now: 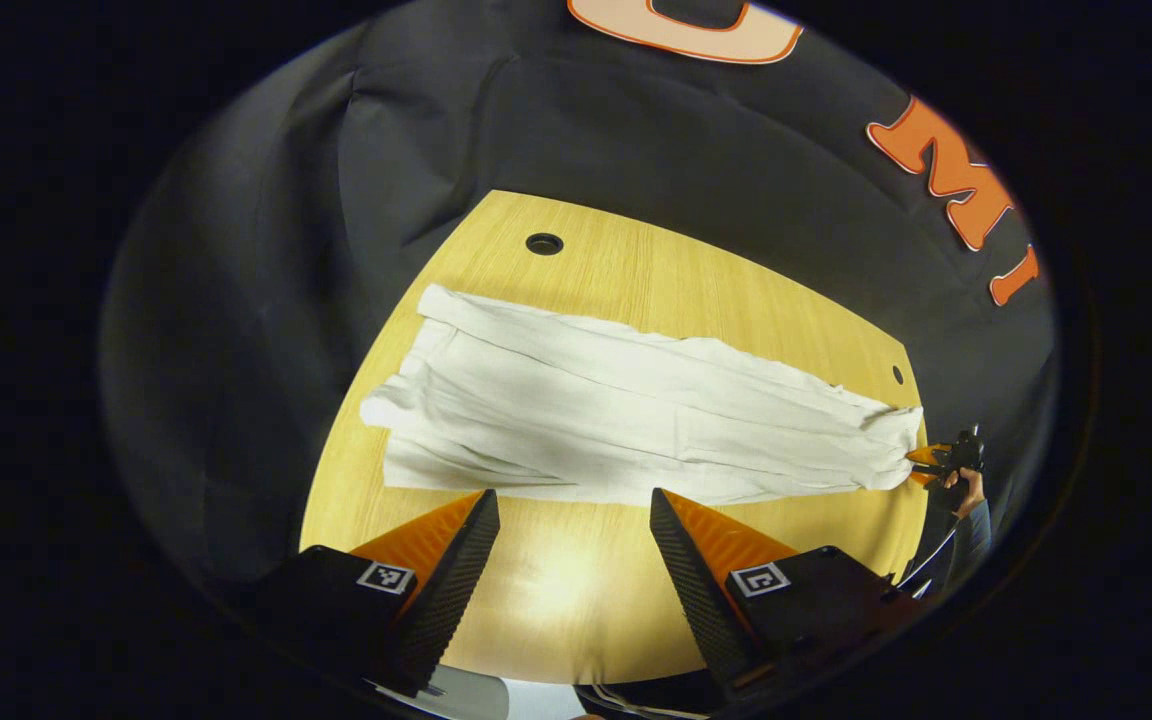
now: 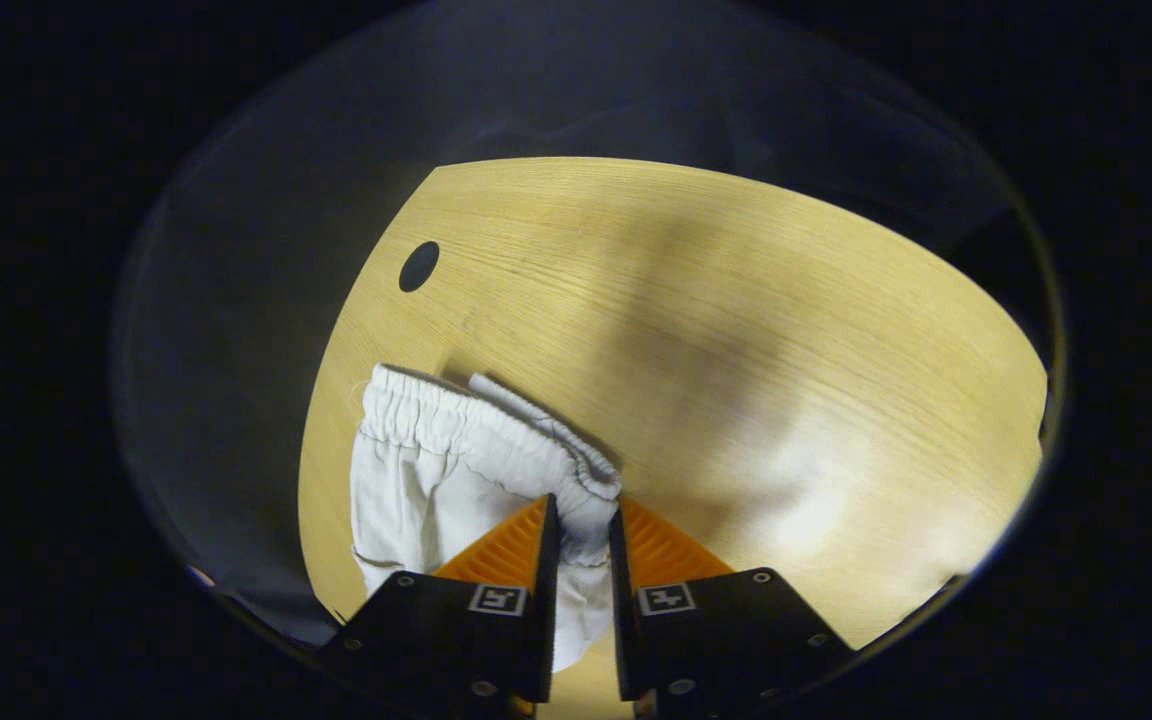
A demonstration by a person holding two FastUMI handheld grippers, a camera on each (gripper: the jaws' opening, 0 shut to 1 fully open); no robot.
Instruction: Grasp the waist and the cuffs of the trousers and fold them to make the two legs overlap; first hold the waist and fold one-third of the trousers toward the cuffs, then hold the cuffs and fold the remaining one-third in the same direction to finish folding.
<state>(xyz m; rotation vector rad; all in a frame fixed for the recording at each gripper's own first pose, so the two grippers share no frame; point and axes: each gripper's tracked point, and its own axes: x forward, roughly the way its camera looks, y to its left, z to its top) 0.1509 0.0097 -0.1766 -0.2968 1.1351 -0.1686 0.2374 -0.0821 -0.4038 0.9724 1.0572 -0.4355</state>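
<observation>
In the left gripper view, the left gripper [image 1: 574, 535] hangs above the near edge of the desk [image 1: 556, 590] with its fingers wide apart and nothing between them. Just beyond its tips lie the trousers [image 1: 626, 420], white, spread lengthwise across the wood, and they look already doubled so that one leg rests on the other. The cuffs [image 1: 406, 400] lie at the left end of that view, free. At the far right end the waist [image 1: 891, 435] is bunched where the right gripper [image 1: 926, 458], held by a hand [image 1: 966, 485], has hold of it.

In the right gripper view, the right gripper [image 2: 583, 535] is clamped on the elastic waist [image 2: 476, 430], cloth pinched between both fingers, with bare desk [image 2: 736, 350] stretching beyond.

So the step in hand looks to be the first fold by thirds. Next, the waist should be lifted and carried toward the cuffs, then laid flat about a third of the way along. The left gripper could pin or take the other waist corner to keep the edge square.
</observation>
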